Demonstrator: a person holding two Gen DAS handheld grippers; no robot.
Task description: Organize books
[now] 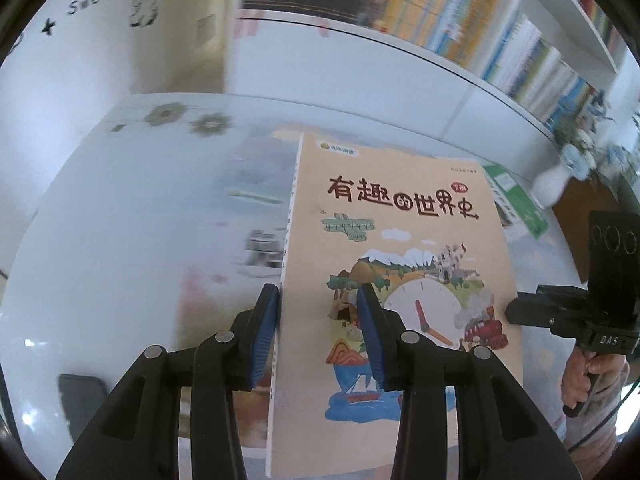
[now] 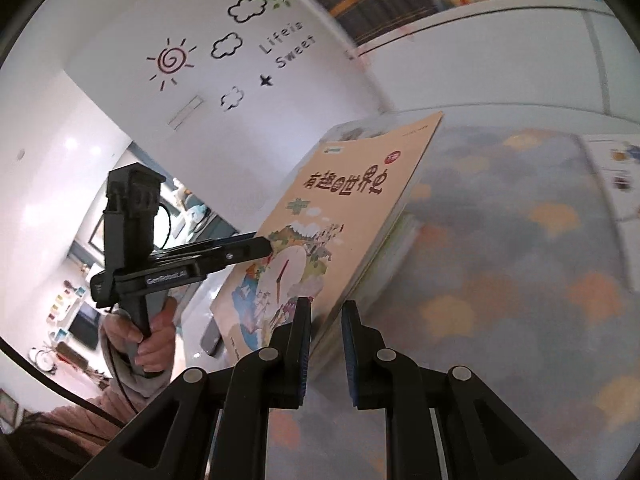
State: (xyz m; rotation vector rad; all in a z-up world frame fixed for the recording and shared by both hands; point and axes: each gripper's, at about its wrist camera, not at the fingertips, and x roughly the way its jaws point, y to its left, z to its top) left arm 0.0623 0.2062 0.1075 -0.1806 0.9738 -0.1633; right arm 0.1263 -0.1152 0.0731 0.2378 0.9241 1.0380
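A paperback book is held above the desk — the left hand-held gripper at its spine side, the right hand-held gripper on the opposite edge. Behind the desk, a bookshelf carries rows of books; a vase stands at the desk's right — just beside another book.

White round-edged bench under a glossy picture-printed cover, a green-covered book lying flat near its far right edge, a white vase just beyond it — a dark flat phone-like slab at the near left.
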